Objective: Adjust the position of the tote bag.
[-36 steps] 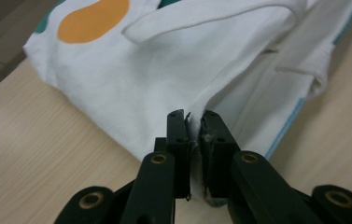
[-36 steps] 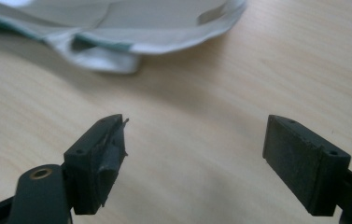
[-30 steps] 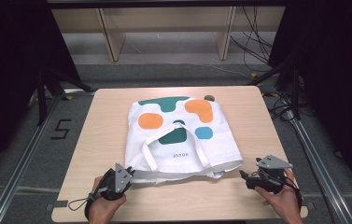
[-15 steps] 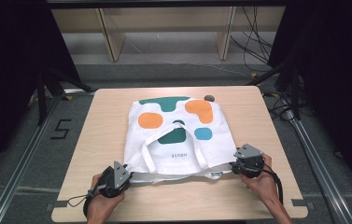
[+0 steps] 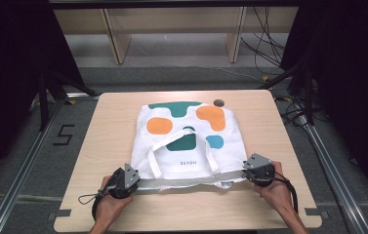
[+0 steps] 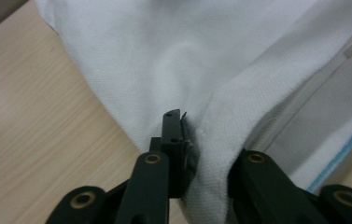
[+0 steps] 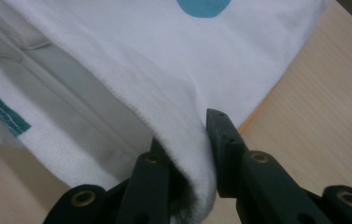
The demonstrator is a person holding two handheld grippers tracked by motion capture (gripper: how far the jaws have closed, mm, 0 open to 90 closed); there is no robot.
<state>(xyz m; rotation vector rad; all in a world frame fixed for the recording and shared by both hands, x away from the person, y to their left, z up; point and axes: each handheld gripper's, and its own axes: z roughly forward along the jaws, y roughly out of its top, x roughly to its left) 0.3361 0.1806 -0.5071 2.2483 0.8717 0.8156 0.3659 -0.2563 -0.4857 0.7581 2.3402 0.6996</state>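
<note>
Woven fabric of the white canvas tote bag [image 5: 189, 141] hides one jaw of the left gripper [image 6: 190, 154] and of the right gripper [image 7: 194, 158]; both jaws have just closed, clenching its hem.

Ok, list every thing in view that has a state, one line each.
Tote bag: lying flat on the table, mouth edge toward the person, handles resting on top.
Left gripper: jaws have just been closing, pinched on the bag's near left corner.
Right gripper: jaws have just been closing, clamped on the bag's near right corner.
Table: bare wood around the bag.
</note>
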